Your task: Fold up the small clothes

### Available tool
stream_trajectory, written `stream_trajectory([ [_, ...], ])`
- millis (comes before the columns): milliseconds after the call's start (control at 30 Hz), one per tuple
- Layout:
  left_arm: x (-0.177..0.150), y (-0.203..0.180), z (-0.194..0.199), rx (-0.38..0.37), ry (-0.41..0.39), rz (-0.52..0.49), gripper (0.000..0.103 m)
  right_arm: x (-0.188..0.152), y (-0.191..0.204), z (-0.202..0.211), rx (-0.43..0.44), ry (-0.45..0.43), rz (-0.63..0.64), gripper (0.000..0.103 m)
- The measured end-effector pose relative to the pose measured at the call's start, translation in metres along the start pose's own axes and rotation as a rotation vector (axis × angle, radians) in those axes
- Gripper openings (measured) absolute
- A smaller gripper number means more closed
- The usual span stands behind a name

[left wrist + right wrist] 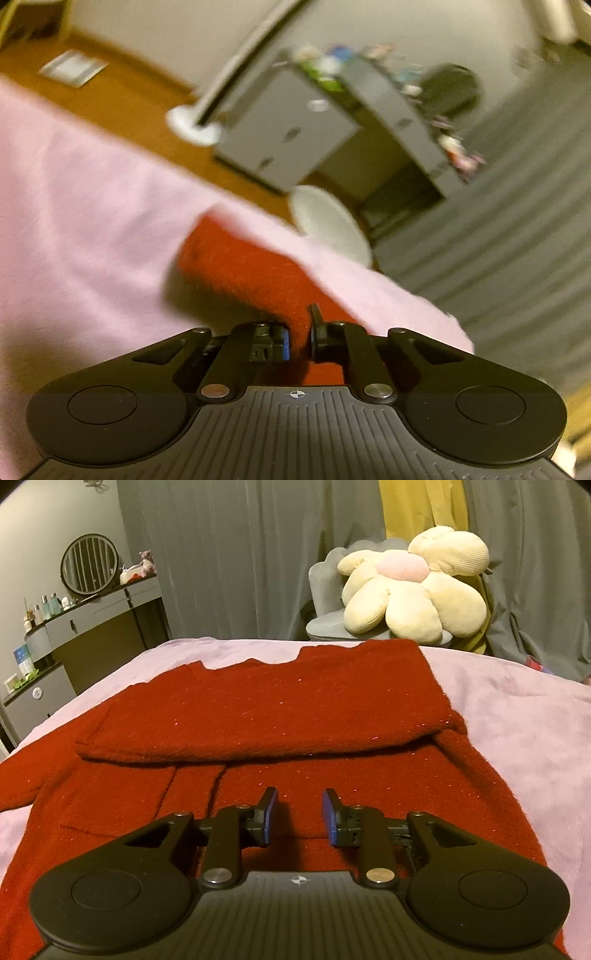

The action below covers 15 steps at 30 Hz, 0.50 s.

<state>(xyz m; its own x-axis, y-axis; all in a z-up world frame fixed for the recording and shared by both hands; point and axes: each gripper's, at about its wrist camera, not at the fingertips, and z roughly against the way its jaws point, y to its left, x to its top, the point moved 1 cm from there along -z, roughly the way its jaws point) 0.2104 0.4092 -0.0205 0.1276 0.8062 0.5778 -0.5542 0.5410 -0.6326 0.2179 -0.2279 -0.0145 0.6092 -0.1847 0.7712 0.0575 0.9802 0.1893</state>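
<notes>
Dim, warm indoor light with a yellowish cast in both views. The left wrist view is heavily smeared by motion blur: the grey cabinet [291, 136] and pink cover [81, 206] are soft, only the near gripper body crisp. The right wrist view is sharp, the red sweater [280, 709] showing tiny glints. Fisheye bending curves the edges, and the corners go dark.
</notes>
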Motion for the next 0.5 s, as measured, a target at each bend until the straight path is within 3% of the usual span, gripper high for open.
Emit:
stream_trajectory([
  [67,-0.005,-0.039,0.011,-0.081,-0.002,-0.1,0.011,0.001,-0.003,0.0,-0.004,-0.005,-0.016,0.025],
  [167,-0.028,-0.116,0.034,-0.264,-0.002,-0.261,0.011,0.002,-0.006,0.001,-0.002,-0.015,-0.041,0.025],
  [300,-0.1,-0.219,0.06,-0.495,0.075,-0.487,0.013,0.004,-0.009,0.004,0.004,-0.028,-0.059,0.025],
  [333,-0.125,-0.241,0.064,-0.541,0.108,-0.538,0.022,0.005,-0.009,0.004,0.006,-0.03,-0.062,0.025],
  [367,-0.146,-0.253,0.065,-0.571,0.132,-0.57,0.053,0.006,-0.01,0.005,0.008,-0.032,-0.064,0.025],
  [433,-0.183,-0.267,0.058,-0.563,0.231,-0.585,0.089,0.008,-0.013,0.005,0.022,-0.033,-0.071,0.025],
  [500,-0.206,-0.257,0.053,-0.512,0.279,-0.488,0.084,0.009,-0.016,0.006,0.031,-0.035,-0.076,0.025],
])
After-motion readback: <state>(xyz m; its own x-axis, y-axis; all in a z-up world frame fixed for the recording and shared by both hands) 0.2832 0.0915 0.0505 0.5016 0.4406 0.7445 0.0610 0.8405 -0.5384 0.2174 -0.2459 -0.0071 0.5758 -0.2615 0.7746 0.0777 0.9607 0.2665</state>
